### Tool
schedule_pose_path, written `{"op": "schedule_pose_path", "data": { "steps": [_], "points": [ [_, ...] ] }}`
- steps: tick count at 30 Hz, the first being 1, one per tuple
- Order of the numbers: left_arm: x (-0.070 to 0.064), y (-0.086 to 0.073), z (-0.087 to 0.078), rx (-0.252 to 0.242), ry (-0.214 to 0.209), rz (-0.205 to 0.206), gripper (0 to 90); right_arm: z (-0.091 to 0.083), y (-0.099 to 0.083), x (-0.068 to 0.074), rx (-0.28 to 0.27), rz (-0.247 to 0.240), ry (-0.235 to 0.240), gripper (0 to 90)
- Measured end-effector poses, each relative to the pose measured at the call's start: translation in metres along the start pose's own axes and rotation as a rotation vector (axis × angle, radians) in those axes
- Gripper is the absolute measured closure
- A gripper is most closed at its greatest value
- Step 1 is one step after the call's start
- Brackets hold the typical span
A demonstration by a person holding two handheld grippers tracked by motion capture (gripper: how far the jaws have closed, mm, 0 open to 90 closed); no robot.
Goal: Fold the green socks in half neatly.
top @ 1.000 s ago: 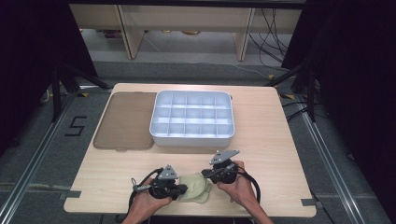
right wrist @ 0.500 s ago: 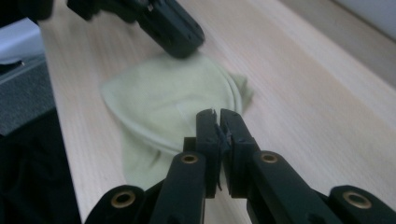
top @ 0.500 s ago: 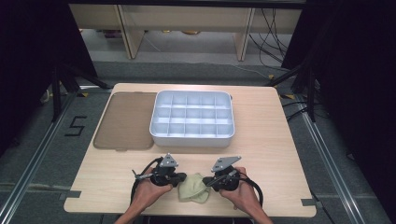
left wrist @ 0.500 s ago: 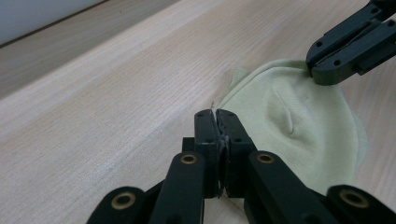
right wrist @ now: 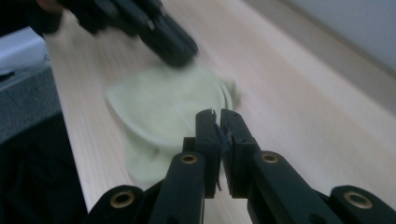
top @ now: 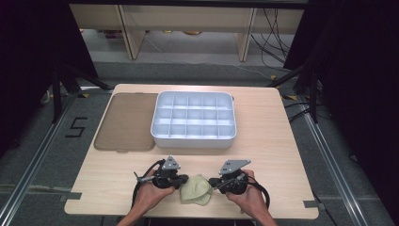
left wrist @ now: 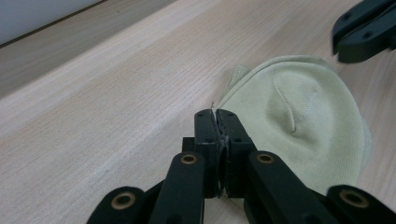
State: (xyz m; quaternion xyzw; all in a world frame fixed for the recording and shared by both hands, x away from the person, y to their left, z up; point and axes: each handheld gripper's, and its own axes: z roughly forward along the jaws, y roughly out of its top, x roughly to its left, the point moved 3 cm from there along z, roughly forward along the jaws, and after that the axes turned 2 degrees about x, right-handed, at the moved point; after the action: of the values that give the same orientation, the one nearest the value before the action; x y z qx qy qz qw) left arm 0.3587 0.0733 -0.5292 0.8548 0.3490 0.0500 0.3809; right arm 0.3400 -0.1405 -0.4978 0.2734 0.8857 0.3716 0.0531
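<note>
A pale yellow-green cloth (top: 196,189) lies crumpled near the table's front edge, between the two grippers. My left gripper (top: 184,181) points at it from the left. In the left gripper view its jaws (left wrist: 217,115) are shut, tips at the near edge of the cloth (left wrist: 303,116), with no fabric seen pinched between them. My right gripper (top: 213,183) points in from the right. In the right gripper view it (right wrist: 217,114) is shut just short of the cloth (right wrist: 163,102).
A white compartment tray (top: 194,139) stands mid-table, its cells bare. A flat brown lid (top: 126,121) lies to its left. Each gripper view shows the other gripper beyond the cloth, the right gripper (left wrist: 366,28) and the left gripper (right wrist: 140,25). Bare wood runs along both sides.
Both grippers have drawn back a little from over the cloth, which now shows more fully between them. The right gripper has come slightly toward the front edge.
</note>
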Motion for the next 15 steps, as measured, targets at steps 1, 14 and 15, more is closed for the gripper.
{"op": "schedule_pose_path", "data": {
  "steps": [1,14,15],
  "points": [
    [0.0,0.0,0.0,0.0,0.0,0.002,86.6,0.001,0.004,0.004,-0.018,-0.01,0.016,86.3],
    [-0.001,-0.001,0.0,-0.004,-0.005,-0.004,86.4,0.021,-0.014,0.016,0.08,-0.01,0.091,86.9],
    [-0.001,-0.001,0.0,-0.004,-0.005,-0.004,86.4,0.021,-0.014,0.016,0.08,-0.01,0.091,86.9]
  ]
}}
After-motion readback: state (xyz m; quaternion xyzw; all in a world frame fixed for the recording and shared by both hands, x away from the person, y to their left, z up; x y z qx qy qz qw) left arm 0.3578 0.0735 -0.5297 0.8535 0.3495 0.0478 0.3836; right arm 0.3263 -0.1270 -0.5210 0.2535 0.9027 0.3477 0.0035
